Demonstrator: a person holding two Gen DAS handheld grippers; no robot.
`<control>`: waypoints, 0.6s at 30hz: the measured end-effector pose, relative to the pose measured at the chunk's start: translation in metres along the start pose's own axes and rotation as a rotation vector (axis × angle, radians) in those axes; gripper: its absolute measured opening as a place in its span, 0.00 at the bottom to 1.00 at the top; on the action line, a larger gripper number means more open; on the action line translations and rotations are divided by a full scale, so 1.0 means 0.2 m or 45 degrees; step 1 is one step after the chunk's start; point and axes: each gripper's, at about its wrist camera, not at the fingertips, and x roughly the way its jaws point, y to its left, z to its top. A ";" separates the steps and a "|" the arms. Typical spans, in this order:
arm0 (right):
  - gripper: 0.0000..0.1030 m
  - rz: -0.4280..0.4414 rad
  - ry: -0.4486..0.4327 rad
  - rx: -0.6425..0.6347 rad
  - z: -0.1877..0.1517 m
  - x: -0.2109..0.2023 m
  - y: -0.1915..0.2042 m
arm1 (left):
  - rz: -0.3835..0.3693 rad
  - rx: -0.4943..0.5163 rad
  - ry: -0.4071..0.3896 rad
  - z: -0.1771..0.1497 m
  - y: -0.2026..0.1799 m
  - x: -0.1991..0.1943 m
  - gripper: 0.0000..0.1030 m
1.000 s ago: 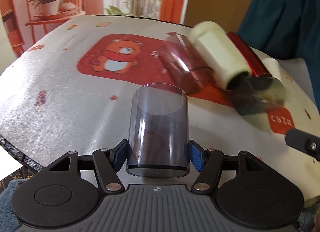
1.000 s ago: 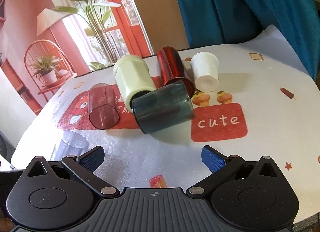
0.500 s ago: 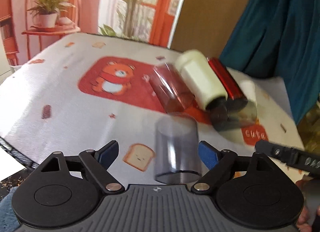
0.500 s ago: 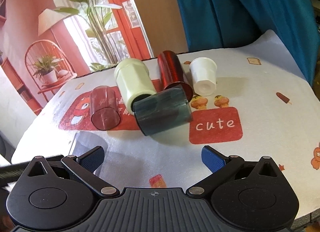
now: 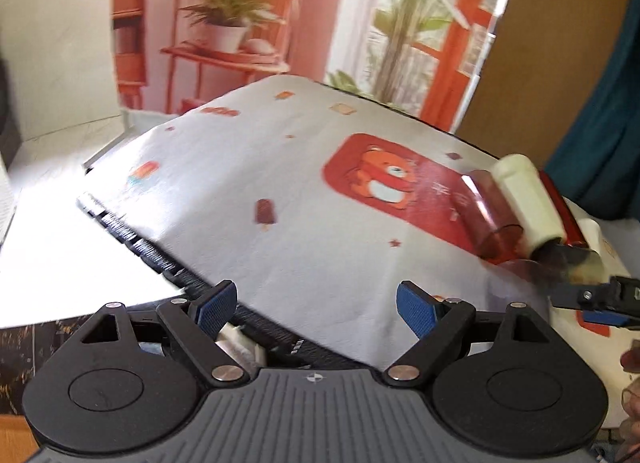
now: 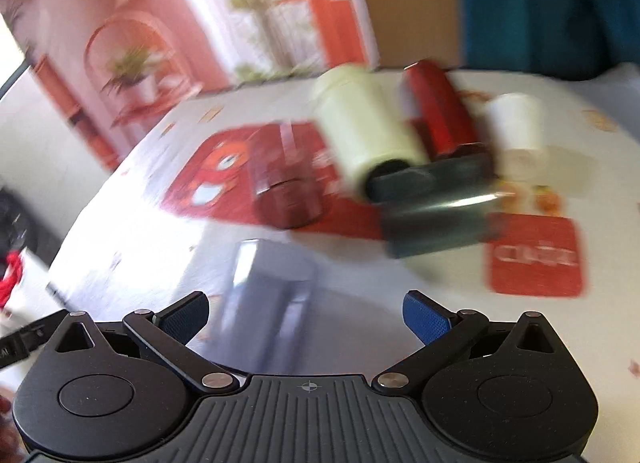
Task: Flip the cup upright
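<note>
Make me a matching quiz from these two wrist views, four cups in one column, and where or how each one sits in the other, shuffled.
Cups:
1. cream cup
2. white cup
3. clear grey cup
4. dark grey cup

States:
A. standing, nearest the right tongs
B. farthest right in the right wrist view
C. lying across the mouths of two other cups
D. lying between the pink and red cups

Pairs: 1-D, 2-B, 3-A, 4-C

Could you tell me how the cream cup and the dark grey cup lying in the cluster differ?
The cream cup is opaque and pale; the dark grey cup is smoky and see-through. The cream cup lies pointing toward the right wrist camera, while the dark grey cup lies crosswise in front of it, across its open mouth. Both lie on their sides on the tablecloth.
</note>
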 end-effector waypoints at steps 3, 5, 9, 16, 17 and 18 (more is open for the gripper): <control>0.95 0.027 0.080 -0.012 0.08 0.12 0.06 | -0.012 -0.016 0.015 -0.03 0.01 0.01 0.86; 0.91 -0.007 0.113 0.013 0.11 0.17 0.08 | -0.024 -0.003 0.020 -0.05 0.01 0.01 0.86; 0.75 -0.058 0.181 0.081 0.15 0.24 0.06 | -0.035 0.002 0.013 -0.07 0.05 0.02 0.86; 0.71 -0.103 0.232 0.074 0.14 0.25 0.02 | 0.004 -0.064 0.042 -0.10 0.13 0.06 0.86; 0.71 -0.104 0.235 0.076 0.13 0.24 0.02 | 0.015 -0.066 0.046 -0.11 0.13 0.07 0.86; 0.71 -0.104 0.240 0.076 0.13 0.25 0.02 | 0.026 -0.068 0.046 -0.11 0.14 0.07 0.86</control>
